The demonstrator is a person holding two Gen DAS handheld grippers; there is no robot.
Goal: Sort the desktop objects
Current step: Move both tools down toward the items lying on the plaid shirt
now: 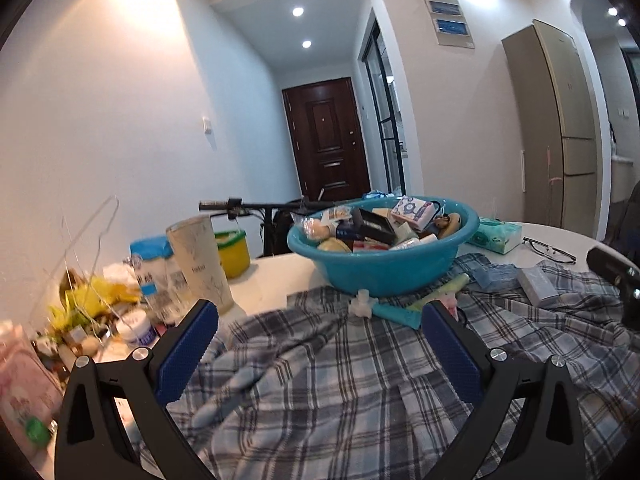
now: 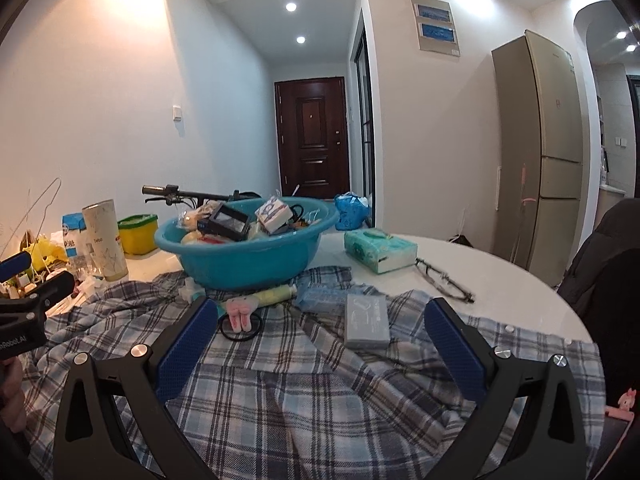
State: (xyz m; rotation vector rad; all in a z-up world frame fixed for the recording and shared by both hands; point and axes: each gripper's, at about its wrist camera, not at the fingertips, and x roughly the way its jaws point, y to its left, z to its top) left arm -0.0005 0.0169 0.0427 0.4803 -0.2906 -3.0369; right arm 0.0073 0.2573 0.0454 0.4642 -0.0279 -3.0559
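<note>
A teal plastic basin (image 1: 384,268) (image 2: 248,256) heaped with several small items stands at the far side of a plaid shirt (image 1: 320,380) (image 2: 300,380) spread over the white table (image 2: 480,264). In front of the basin lie a pale green tube (image 2: 276,294), a pink plush charm on a black ring (image 2: 240,314), a blue packet (image 2: 324,298) and a grey box (image 2: 366,322) (image 1: 536,286). My left gripper (image 1: 320,312) is open above the shirt with nothing between its fingers. Open too and holding nothing is my right gripper (image 2: 320,320), just short of the grey box.
A green tissue pack (image 2: 380,250) and glasses (image 2: 444,280) lie right of the basin. Left of it stand a tall cup (image 1: 200,264), a yellow tub (image 1: 232,252), bottles and clutter. Bicycle handlebars (image 1: 260,206) rise behind the table; a fridge (image 2: 540,148) stands at right.
</note>
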